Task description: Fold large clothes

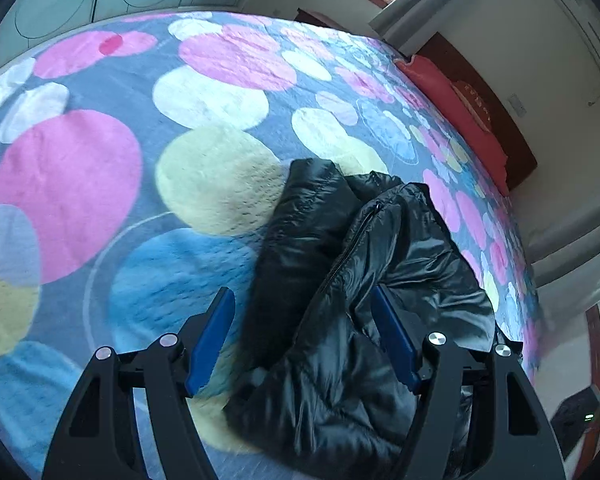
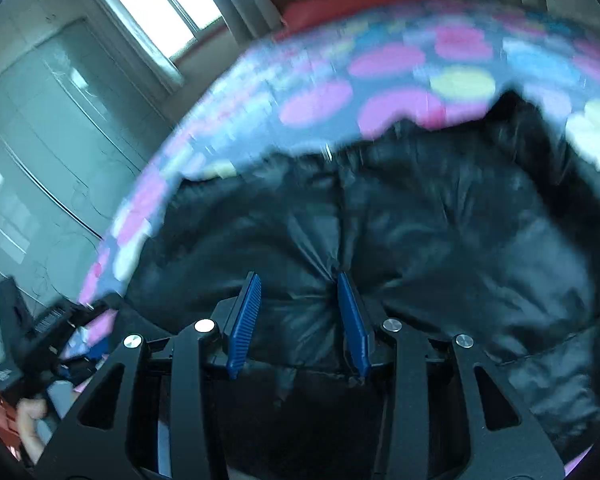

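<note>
On the bed, over a blanket (image 1: 80, 184) patterned with pink, blue, cream and white circles, lies a black puffer jacket (image 1: 340, 280), shiny and quilted. From the left wrist view the jacket is bunched near the blanket's near edge, its zipper (image 1: 352, 240) running up a raised fold, with one rounded end reaching toward a cream circle. A red pillow (image 1: 460, 120) sits at the far side of the blanket, well apart from the jacket, against a dark wooden headboard (image 1: 496, 120).

No container shows in either view.

The left gripper (image 1: 304, 336) has its jaws wide apart. Jacket fabric lies between and beneath the blue pads (image 1: 210, 344), but neither pad presses on it; the pad on the view's left is over the blanket beside the jacket's edge. This gripper points steeply down at the jacket.

The right gripper (image 2: 298, 320) has its jaws partly drawn together, with a gathered pinch of the jacket (image 2: 440, 220) between them; creases radiate from the pads (image 2: 246, 320), which press on the fabric. It also angles downward, and its view is blurred.

At the lower left of the right wrist view, beside the blanket's edge, the other gripper's black body (image 2: 32, 332) and part of a hand (image 2: 30, 428) show.
</note>
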Tool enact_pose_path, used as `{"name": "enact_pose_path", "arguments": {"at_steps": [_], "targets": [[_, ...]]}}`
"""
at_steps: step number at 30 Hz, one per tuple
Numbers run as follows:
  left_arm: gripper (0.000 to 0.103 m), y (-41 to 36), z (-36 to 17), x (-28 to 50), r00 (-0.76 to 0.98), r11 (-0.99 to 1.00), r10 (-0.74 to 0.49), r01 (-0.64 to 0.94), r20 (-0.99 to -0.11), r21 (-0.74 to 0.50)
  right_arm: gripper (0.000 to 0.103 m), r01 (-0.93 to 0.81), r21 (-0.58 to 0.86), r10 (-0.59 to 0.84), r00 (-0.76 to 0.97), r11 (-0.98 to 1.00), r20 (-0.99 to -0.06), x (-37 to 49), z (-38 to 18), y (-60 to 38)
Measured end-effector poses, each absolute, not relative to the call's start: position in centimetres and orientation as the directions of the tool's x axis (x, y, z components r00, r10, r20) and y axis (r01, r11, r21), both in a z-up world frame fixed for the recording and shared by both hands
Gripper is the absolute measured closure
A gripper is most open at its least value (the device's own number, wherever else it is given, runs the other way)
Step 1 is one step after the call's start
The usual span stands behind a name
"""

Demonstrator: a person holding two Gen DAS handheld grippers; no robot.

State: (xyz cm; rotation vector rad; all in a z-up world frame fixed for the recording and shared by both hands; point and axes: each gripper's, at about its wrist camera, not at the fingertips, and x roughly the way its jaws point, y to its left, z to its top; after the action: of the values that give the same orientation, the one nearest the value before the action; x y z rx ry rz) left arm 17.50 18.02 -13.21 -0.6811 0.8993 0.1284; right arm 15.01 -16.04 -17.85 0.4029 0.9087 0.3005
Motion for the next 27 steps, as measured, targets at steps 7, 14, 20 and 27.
{"name": "enact_pose_path", "arguments": {"at_steps": [7,14,20,27], "targets": [[0.027,17.4,-15.2,19.5,0.601,0.759,-0.190,-0.411,-0.776,-0.505,0.069,-0.075,0.471,0.423,0.578,0.879,-0.698,15.0,-19.5,-16.4],[0.025,18.1,-15.6,19.5,0.626,0.740,-0.181,-0.421,-0.758,-0.524,0.069,-0.084,0.466,0.421,0.589,0.881,-0.690,14.9,-19.8,-16.2],[0.021,17.8,-16.2,20.4,0.620,0.753,-0.185,-0.409,-0.763,-0.515,0.069,-0.084,0.460,0.415,0.597,0.884,-0.687,14.7,-20.0,-15.9],[0.021,17.3,-16.8,21.1,0.609,0.757,-0.244,-0.367,-0.755,-0.541,0.069,-0.087,0.452,0.408,0.602,0.888,-0.686,14.5,-20.1,-15.9]]}}
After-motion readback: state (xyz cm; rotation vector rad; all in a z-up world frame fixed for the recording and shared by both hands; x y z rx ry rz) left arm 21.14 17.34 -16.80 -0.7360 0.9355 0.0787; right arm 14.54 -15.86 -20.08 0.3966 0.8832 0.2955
